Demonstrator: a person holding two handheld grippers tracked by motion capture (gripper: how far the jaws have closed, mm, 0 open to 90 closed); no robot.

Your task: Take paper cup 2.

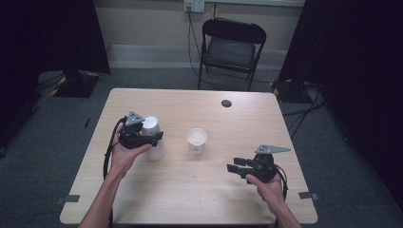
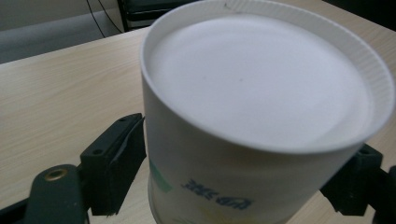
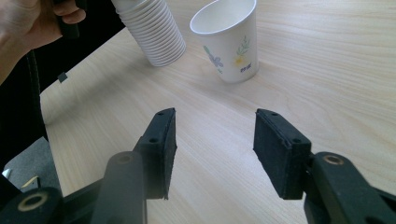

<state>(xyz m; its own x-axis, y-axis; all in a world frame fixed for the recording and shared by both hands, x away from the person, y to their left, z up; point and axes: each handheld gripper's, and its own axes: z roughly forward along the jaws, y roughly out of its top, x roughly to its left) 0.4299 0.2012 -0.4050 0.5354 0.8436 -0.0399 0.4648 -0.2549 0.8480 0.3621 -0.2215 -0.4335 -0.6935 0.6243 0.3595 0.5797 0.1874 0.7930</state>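
Note:
An upside-down stack of white paper cups [image 1: 156, 148] stands on the left half of the table [image 1: 199, 199]. My left gripper [image 1: 148, 135] is shut around the top of the stack. In the left gripper view the topmost cup's flat base [image 2: 261, 79] faces the camera, with the left gripper [image 2: 233, 186] pressing a jaw on each side of its wall. A single upright paper cup [image 1: 196, 141] with a flower print [image 3: 229, 39] stands at mid-table. My right gripper [image 1: 233, 165] is open near the front right, pointing left, and the right gripper [image 3: 215, 140] has nothing between its jaws.
A small dark round spot [image 1: 226, 103] marks the far side of the table. A black folding chair [image 1: 230, 47] stands beyond the table's far edge. Cables trail on the grey floor, and dark curtains hang at both sides.

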